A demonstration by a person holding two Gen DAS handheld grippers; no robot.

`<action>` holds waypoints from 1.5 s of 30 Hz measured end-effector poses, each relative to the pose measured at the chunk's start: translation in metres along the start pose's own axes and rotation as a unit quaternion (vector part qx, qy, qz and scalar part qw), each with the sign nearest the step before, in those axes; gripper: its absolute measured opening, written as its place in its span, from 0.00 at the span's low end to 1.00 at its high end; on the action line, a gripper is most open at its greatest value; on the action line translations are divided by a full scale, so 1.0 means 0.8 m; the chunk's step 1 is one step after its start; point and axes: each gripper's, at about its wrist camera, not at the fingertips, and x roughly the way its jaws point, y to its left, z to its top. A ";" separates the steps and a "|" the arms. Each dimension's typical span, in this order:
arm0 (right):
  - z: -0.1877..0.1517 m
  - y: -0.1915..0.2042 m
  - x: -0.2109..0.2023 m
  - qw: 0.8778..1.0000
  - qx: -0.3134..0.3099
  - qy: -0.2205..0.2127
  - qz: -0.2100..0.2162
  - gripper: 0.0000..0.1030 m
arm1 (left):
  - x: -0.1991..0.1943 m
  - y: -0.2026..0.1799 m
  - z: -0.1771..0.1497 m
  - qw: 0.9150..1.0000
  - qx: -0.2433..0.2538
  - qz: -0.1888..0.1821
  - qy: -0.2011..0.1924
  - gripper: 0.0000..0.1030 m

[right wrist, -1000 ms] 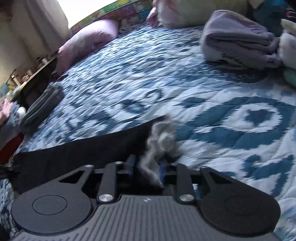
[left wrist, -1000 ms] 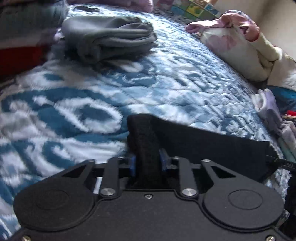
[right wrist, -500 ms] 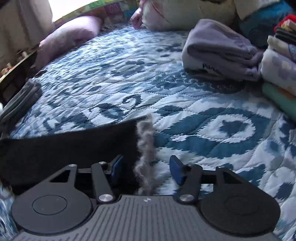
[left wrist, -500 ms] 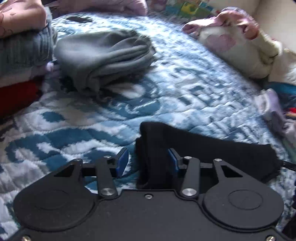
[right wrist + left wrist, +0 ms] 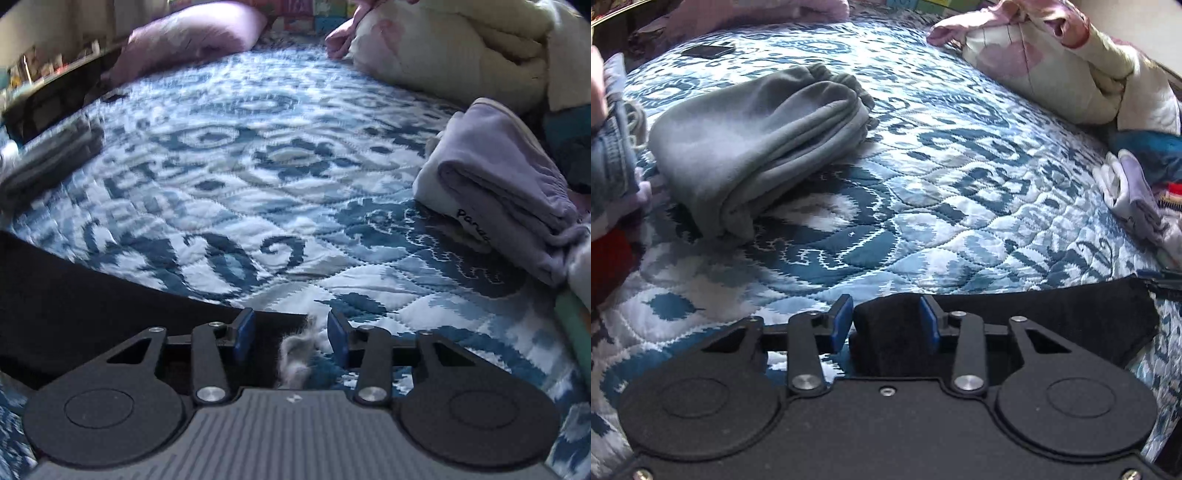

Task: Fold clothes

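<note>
A black garment [image 5: 1052,314] lies flat on the blue-and-white quilt [image 5: 923,184], stretched between my two grippers. My left gripper [image 5: 886,321] is open; the garment's left end sits loose between its blue pads. My right gripper [image 5: 291,332] is open too; the garment's right end [image 5: 92,295], with a grey fuzzy edge [image 5: 295,354], lies between its pads. Neither gripper holds the cloth.
A folded grey garment [image 5: 757,140] lies at the left, beside a stack of clothes [image 5: 613,166]. A folded lavender garment [image 5: 498,192] lies at the right. A bundled cream duvet [image 5: 1071,66] and a pink pillow [image 5: 192,37] lie at the far side.
Both grippers were shut on the black garment's ends, then opened and let it go. Both have drawn back a little; the garment lies on the quilt.
</note>
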 end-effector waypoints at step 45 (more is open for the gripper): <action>-0.177 0.024 -0.230 0.995 -0.018 -0.014 0.100 0.55 | -0.204 0.002 -0.239 0.997 -0.034 -0.027 -0.061 0.31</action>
